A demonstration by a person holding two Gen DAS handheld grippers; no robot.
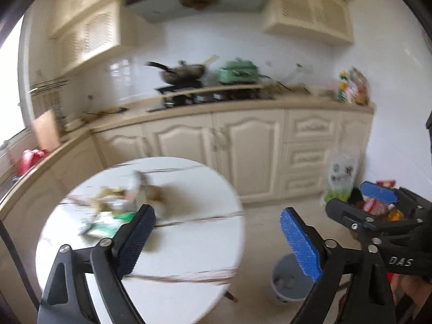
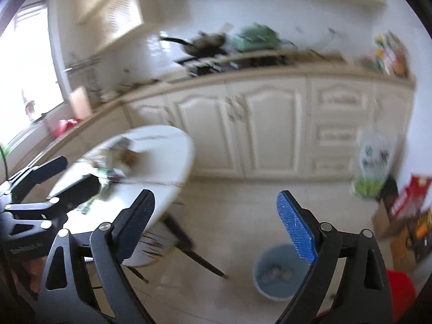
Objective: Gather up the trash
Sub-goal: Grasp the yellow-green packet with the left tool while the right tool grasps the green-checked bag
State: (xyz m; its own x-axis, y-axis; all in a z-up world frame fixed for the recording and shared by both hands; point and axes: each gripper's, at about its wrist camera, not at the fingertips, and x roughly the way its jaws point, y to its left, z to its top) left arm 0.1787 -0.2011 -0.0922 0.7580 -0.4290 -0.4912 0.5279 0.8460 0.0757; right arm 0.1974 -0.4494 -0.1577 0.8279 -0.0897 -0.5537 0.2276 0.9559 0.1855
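Both grippers' jaws gape empty above trash (image 1: 116,210) on table (image 1: 189,243).

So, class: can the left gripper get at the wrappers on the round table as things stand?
Probably yes. The left gripper is open and empty, and nothing stands between it and the wrappers on the round table.

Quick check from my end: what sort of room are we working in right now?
A home kitchen, by the look of it: a wok sits on a gas stove under a range hood, with cream cabinets below the counter. A round white table holds the trash.
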